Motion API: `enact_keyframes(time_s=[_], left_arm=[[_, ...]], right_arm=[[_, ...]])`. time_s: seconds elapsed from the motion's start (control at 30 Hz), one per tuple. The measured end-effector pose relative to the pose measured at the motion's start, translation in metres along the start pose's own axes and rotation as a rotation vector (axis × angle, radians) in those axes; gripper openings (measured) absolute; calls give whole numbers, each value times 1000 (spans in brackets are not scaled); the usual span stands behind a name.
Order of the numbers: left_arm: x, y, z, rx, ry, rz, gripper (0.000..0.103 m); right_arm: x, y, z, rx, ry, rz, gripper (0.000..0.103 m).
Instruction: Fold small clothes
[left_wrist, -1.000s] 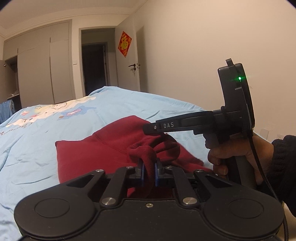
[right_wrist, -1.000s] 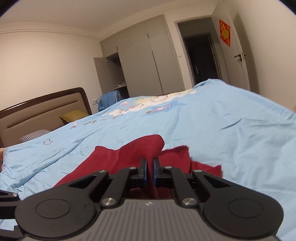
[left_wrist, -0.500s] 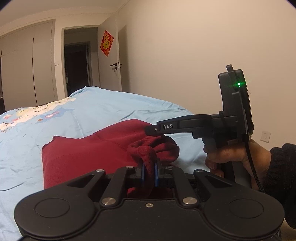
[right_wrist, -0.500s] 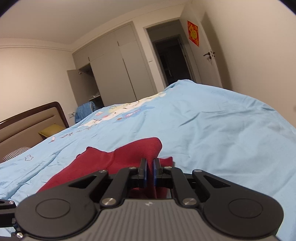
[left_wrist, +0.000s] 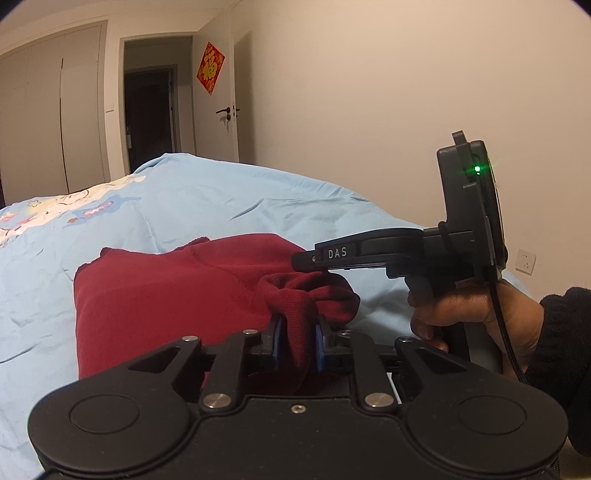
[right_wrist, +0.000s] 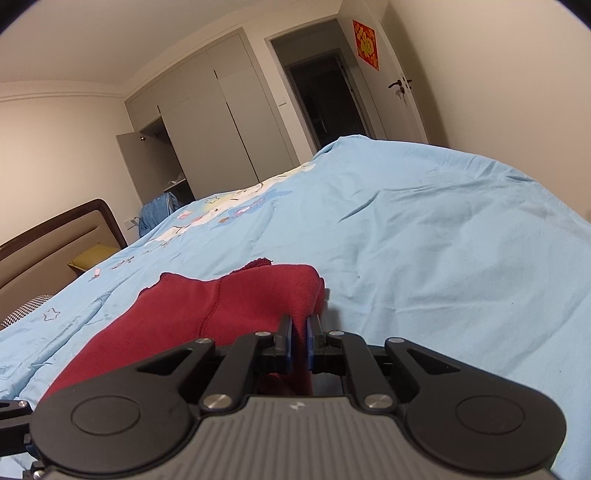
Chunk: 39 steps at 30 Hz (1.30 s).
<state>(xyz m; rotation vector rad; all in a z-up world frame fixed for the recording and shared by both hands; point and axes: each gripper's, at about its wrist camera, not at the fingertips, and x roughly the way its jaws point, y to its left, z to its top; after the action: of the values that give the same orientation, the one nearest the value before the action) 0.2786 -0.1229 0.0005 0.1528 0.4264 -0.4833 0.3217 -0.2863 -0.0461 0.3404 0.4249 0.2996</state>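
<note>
While both grippers pinch bunched cloth of the dark red knit garment (left_wrist: 166, 295) at lower centre of each frame, left gripper (left_wrist: 298, 345) and right gripper (right_wrist: 298, 345) nearly closed on it, a fold over the light blue bed quilt (right_wrist: 424, 240) seems underway; next, lay the edge flat and release.

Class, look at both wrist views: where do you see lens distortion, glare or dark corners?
Left wrist view: fisheye bends the doorway, and the green indicator light flares. Right wrist view: wardrobe and door lean, corners go black; red garment stays sharp.
</note>
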Motion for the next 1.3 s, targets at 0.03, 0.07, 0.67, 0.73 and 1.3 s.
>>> enact_keyframes(time_s=[0.03, 0.07, 0.67, 0.73, 1.3], left_arm=[[-4, 0, -2, -9, 1, 2, 21], [-5, 0, -3, -19, 2, 1, 23], [-40, 60, -1, -309, -75, 227, 102], [-40, 72, -4, -369, -57, 273, 102], [-37, 102, -35, -553, 62, 379, 102]], right_arm=[[-1, 1, -1, -1, 2, -1, 10], [0, 1, -1, -1, 4, -3, 10], [-10, 4, 0, 59, -54, -57, 103], [-11, 7, -1, 42, -55, -61, 103], [-11, 38, -32, -115, 19, -42, 103]])
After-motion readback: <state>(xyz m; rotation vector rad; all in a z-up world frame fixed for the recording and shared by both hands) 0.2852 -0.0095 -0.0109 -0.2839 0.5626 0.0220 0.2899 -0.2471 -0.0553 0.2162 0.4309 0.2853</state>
